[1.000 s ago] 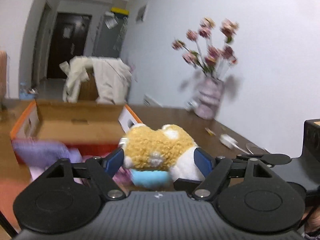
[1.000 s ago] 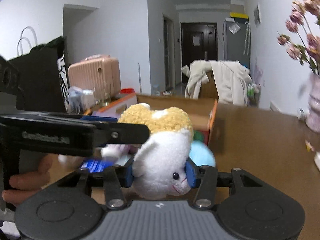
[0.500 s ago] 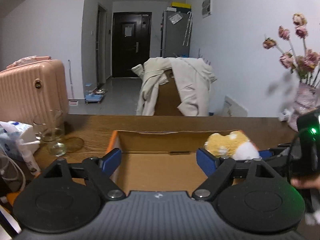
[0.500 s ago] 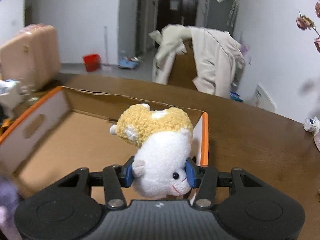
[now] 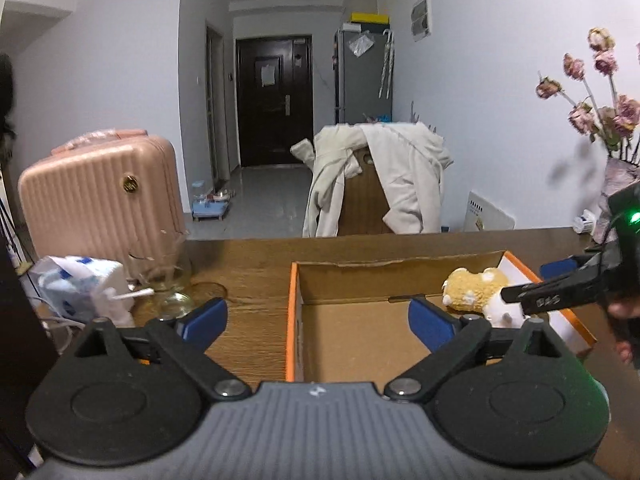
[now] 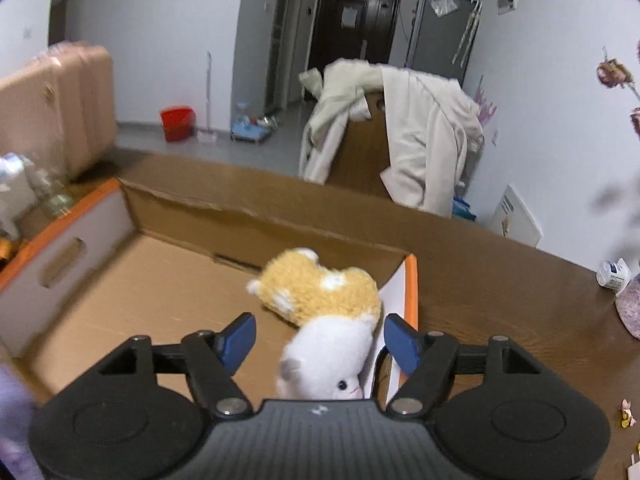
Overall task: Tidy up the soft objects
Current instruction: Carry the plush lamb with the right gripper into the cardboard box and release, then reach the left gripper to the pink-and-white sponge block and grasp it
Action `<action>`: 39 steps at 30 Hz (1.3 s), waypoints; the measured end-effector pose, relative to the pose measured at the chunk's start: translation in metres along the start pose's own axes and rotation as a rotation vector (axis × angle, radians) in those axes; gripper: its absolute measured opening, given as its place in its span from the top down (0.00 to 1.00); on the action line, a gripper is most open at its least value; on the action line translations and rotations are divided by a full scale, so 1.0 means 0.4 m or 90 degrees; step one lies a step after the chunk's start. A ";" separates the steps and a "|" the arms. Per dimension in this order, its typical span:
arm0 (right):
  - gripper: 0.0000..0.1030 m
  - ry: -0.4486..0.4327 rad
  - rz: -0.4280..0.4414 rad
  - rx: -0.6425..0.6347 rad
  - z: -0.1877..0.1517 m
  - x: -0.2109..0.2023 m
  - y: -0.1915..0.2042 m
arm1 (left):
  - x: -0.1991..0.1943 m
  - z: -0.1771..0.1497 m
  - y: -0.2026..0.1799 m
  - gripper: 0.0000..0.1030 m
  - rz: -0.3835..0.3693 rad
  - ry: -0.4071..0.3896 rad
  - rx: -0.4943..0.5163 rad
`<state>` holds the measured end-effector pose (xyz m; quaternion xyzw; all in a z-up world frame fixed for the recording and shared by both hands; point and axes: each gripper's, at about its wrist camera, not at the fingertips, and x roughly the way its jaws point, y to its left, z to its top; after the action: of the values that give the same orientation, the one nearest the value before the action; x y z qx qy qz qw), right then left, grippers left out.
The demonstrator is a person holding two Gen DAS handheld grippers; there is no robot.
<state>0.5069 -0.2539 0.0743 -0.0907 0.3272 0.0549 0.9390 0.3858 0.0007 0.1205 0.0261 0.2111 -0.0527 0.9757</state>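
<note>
A yellow and white plush hamster [image 6: 324, 320] lies inside the open cardboard box [image 6: 120, 280] at its right wall, below my right gripper [image 6: 320, 340]. The right gripper's blue pads [image 6: 240, 338] stand wide apart on either side of the plush, not touching it. In the left wrist view the plush [image 5: 480, 292] lies in the box's [image 5: 360, 344] far right corner, with the right gripper [image 5: 560, 296] over it. My left gripper [image 5: 316, 320] is open and empty above the box's left edge.
The box stands on a brown wooden table [image 5: 248, 276]. A glass jar [image 5: 172, 280] and a tissue pack [image 5: 80, 284] are at the left. A pink vase with flowers [image 5: 616, 184] stands at the right. A chair draped with a coat [image 5: 380, 184] and a pink suitcase [image 5: 100, 196] are behind.
My right gripper carried the plush over the box, then opened; the plush dropped into the box's right corner. My left gripper let go of the plush and swung left, now open over the box.
</note>
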 end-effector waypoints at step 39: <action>0.00 -0.181 0.059 0.093 -0.643 -0.705 0.365 | -0.628 -0.454 0.052 0.00 -0.035 -0.058 -0.054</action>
<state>0.1079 -0.1764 0.0328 0.0015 0.1980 0.0867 0.9764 0.0866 0.0577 0.0601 -0.0235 0.1691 -0.0715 0.9827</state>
